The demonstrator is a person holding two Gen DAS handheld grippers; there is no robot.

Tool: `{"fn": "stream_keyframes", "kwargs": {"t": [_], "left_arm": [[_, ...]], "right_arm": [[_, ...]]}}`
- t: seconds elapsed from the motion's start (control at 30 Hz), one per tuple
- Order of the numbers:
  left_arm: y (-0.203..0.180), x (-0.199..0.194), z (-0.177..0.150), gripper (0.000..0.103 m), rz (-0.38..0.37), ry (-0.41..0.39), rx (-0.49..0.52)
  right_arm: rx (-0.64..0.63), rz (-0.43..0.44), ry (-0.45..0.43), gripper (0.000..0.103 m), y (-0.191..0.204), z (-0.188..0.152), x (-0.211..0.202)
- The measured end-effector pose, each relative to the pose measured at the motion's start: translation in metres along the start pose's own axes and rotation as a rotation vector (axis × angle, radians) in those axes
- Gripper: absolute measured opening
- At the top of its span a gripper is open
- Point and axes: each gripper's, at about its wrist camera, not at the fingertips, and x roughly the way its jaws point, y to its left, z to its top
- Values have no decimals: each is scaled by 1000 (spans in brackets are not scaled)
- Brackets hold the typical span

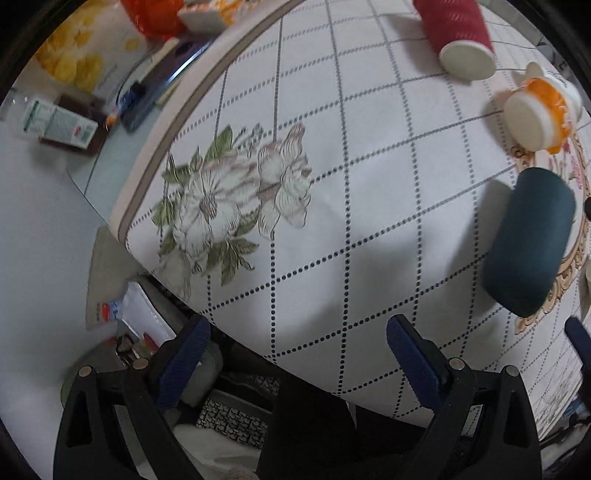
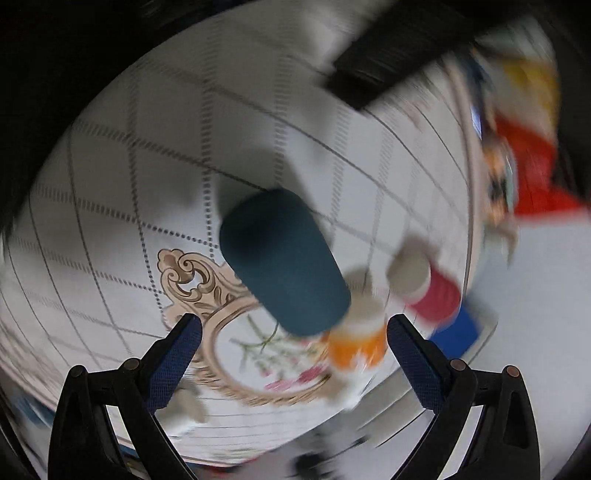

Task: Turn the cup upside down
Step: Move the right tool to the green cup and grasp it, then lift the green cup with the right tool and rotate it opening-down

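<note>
A dark teal cup (image 1: 528, 240) stands upside down on the patterned tablecloth (image 1: 369, 155), base up; it also shows in the right wrist view (image 2: 284, 262), which is blurred. A red ribbed paper cup (image 1: 458, 33) and an orange-and-white cup (image 1: 539, 114) stand upside down beyond it; they show in the right wrist view as the red cup (image 2: 428, 288) and the orange cup (image 2: 356, 343). My left gripper (image 1: 299, 354) is open and empty over the table's near edge. My right gripper (image 2: 293, 354) is open and empty, just short of the teal cup.
The tablecloth's edge (image 1: 155, 162) runs along the left; beyond it lie boxes and packets (image 1: 62, 122) on a glass surface. An orange bag (image 1: 155, 14) sits at the far corner. A dark object (image 2: 388, 66) stands at the cloth's far side in the right view.
</note>
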Motion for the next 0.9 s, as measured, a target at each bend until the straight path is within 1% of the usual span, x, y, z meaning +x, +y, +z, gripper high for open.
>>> {"fn": "stream_keyframes", "kwargs": {"t": [0.17, 0.3, 0.43, 0.6, 0.67, 0.73, 0.77, 0.9], "left_arm": [[7, 15, 0, 98, 5, 20, -30], [12, 21, 0, 98, 1, 28, -49], [18, 26, 1, 98, 0, 32, -60], [27, 33, 2, 98, 1, 40, -62], [30, 36, 3, 98, 3, 42, -59], [29, 36, 4, 98, 5, 42, -57], [29, 36, 5, 98, 5, 41, -55], [24, 36, 8, 98, 6, 43, -49]], "right_arm": [[-331, -97, -35, 102, 23, 7, 20], [-492, -137, -56, 102, 30, 6, 33], [-559, -143, -64, 102, 35, 6, 46], [-589, -130, -63, 101, 37, 11, 56], [-594, -132, -59, 93, 40, 13, 61], [-596, -132, -49, 78, 40, 15, 67], [-590, -126, -42, 74, 41, 16, 70], [-556, -133, -50, 72, 39, 20, 74]]}}
